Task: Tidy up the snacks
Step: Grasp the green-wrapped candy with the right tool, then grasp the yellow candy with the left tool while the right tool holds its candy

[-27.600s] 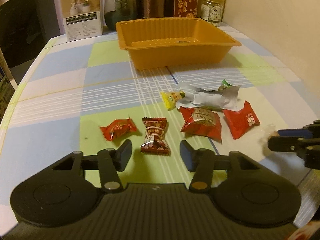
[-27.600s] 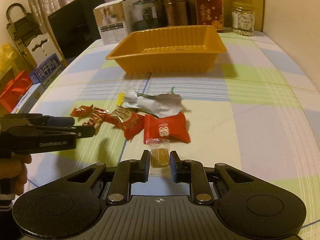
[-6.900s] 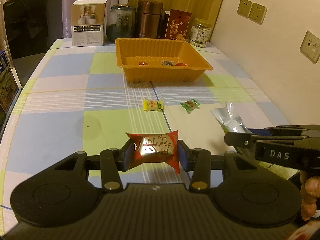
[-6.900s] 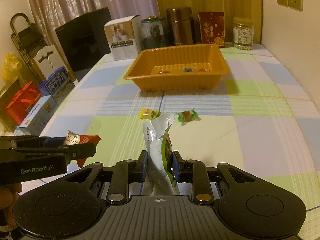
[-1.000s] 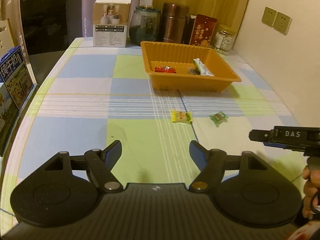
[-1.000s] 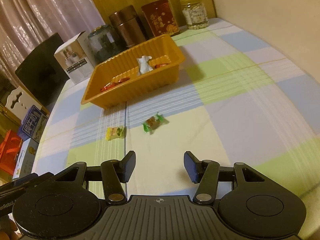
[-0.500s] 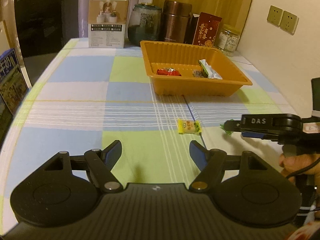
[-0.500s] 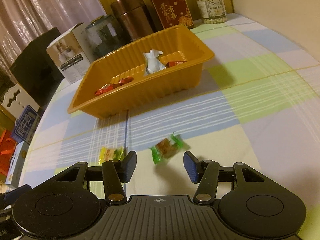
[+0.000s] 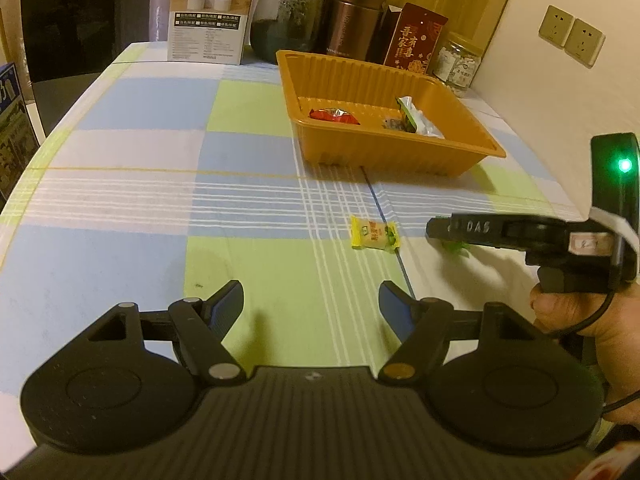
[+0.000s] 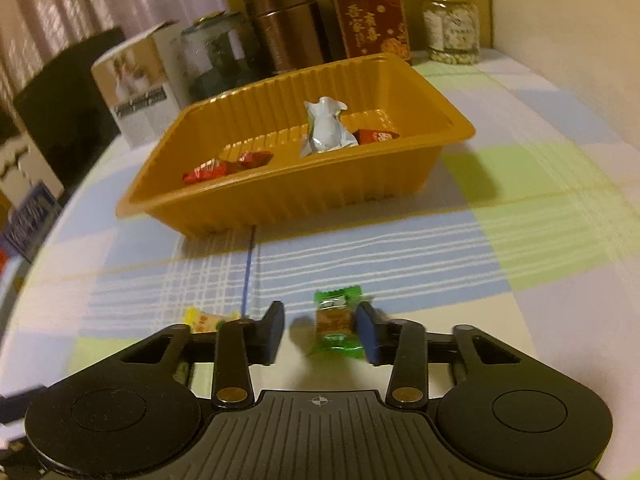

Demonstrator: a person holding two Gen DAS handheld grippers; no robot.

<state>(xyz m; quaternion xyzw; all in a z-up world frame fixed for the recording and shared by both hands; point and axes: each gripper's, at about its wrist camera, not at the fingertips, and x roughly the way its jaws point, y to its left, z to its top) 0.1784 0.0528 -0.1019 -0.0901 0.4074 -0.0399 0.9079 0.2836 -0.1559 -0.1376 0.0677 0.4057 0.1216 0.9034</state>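
Right gripper (image 10: 320, 330) straddles a green-wrapped candy (image 10: 337, 326), fingers parted.

Its right finger touches the wrapper; the left stands apart. Left gripper (image 9: 311, 306) hangs wide open, empty, above the checked worktop (image 9: 140, 184). Beyond lies a yellow candy (image 9: 374, 233), then the orange tray (image 10: 292, 204) holding snacks.

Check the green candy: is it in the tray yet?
Not yet. The green candy lies on the tablecloth, short of the orange tray, between the open fingers of the right hand-held gripper.
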